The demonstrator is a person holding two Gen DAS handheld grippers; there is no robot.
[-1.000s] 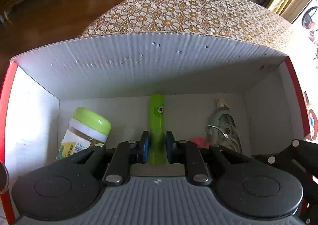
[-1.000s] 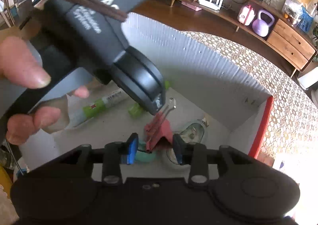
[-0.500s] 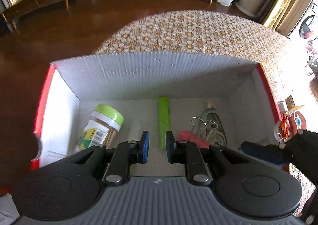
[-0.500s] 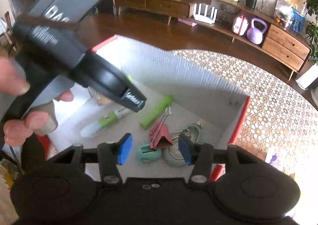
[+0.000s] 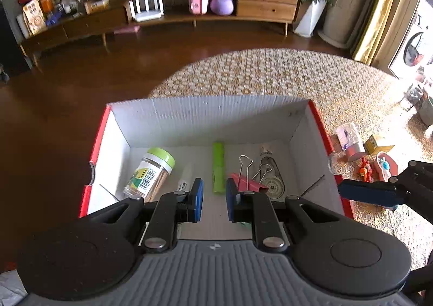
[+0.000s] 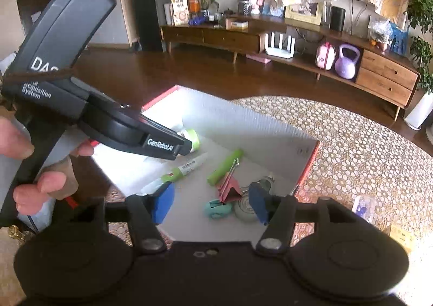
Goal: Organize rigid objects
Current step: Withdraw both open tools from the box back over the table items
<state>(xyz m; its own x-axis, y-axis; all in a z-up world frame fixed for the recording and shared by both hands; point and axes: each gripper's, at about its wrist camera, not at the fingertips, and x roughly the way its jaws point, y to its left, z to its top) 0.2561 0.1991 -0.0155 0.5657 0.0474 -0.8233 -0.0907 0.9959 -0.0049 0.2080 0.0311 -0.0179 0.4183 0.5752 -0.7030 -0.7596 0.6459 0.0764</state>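
Left wrist view: left gripper [image 5: 213, 204] above the near edge of the box [image 5: 205, 114], pads drawn to their narrow setting, nothing between them. The box sits on the patterned counter [image 5: 270, 73]. Inside, left to right: jar [image 5: 150, 172] with a green lid lying on its side, white tube [image 5: 184, 183] beside it, green marker [image 5: 218, 168] lengthwise at centre, pink binder clip [image 5: 247, 180] with wire handles up, and a round tape dispenser [image 5: 273, 179] just beside the clip. More small items lie on the counter right of the box; too small to identify.

Right wrist view: right gripper [image 6: 211, 204] over the box's near side, jaws opening, nothing pressed between the pads; the binder clip [image 6: 228, 189] lies on the box floor below the gap. A teal clip [image 6: 219, 210] touches it. A hand [image 6: 40, 165] holds the left gripper's handle.

Handling, judged: all pieces look stiff and light. The binder clip is best taken across its folded body, not the wire loops, which swing. The jar is smooth and round and may roll; grip across the lid or waist. The marker is slim; pinch mid-length.
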